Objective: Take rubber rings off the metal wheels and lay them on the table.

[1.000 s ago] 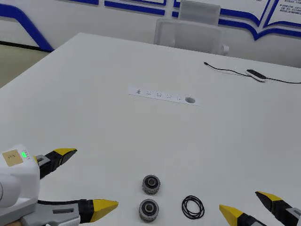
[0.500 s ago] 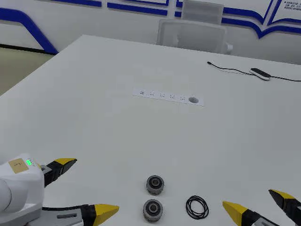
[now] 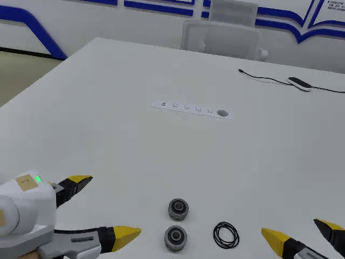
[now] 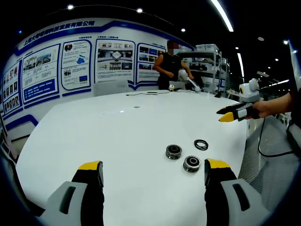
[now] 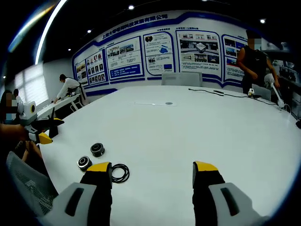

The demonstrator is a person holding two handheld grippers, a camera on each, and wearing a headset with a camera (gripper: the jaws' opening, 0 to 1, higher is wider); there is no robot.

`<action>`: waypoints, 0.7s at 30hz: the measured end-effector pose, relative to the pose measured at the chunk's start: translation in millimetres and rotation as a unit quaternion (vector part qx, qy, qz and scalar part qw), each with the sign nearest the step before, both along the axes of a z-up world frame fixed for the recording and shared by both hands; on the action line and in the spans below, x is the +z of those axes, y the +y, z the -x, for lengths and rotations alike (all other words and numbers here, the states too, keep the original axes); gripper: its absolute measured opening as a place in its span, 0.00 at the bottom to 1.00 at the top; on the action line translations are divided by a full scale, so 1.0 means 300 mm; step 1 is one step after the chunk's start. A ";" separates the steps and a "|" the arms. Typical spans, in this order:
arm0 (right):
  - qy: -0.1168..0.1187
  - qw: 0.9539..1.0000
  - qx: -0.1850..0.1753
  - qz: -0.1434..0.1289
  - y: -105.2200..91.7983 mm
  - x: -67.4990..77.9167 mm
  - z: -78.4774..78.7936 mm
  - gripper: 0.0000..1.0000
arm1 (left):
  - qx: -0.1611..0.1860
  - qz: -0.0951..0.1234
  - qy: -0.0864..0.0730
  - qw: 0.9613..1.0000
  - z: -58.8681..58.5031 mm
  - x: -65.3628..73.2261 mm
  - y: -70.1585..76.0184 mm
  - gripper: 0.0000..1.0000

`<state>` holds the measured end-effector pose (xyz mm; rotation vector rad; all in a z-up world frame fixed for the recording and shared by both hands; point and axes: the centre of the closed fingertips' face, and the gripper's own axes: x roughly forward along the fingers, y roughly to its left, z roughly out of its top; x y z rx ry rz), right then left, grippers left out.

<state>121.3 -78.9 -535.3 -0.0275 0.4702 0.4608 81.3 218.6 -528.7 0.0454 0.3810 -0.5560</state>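
Going by how things lay, your next job was stripping a ring off one wheel, so here's how I'd have played it. The white table (image 3: 161, 151) looked slick, so I reckon a wheel would've skated away if you only nudged it. Your left gripper (image 3: 105, 208) had its jaws spread wide with nothing between them. The two metal wheels (image 4: 192, 163) sat out ahead of it, closer to its right jaw than its left. Your right gripper (image 3: 302, 232) was just as wide and just as empty. The loose rubber rings (image 5: 120, 173) lay right beside its left jaw tip, with the wheels further out past that jaw.

I'd have pinned the nearer wheel (image 3: 176, 238) with the left, clamping across its flat faces. Then I'd have hooked one right tip under the ring's edge and rolled it off rather than yanked. After that it could go down by the pile, clear of the farther wheel (image 3: 178, 209).

Stuff you couldn't really see:
- The right gripper's body was cut off at the bottom edge of the head view.
- Both wheel rims looked dark, but they were too small to say whether either one had a ring on.
- The pile was a tangle of thin loops, and I couldn't count them.
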 end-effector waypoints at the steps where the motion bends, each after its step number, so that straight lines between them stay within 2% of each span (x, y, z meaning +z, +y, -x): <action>1: -0.001 1.000 0.000 0.000 0.003 0.001 -0.002 0.71 | -0.001 -0.001 0.000 1.000 0.000 0.000 -0.001 0.91; 10: -0.001 1.000 0.001 -0.013 0.031 0.008 -0.011 0.70 | -0.002 -0.003 -0.002 1.000 -0.012 0.013 -0.004 0.90; 21: -0.001 1.000 -0.007 -0.025 0.028 0.015 -0.028 0.68 | 0.000 0.002 -0.008 1.000 -0.025 0.020 -0.017 0.90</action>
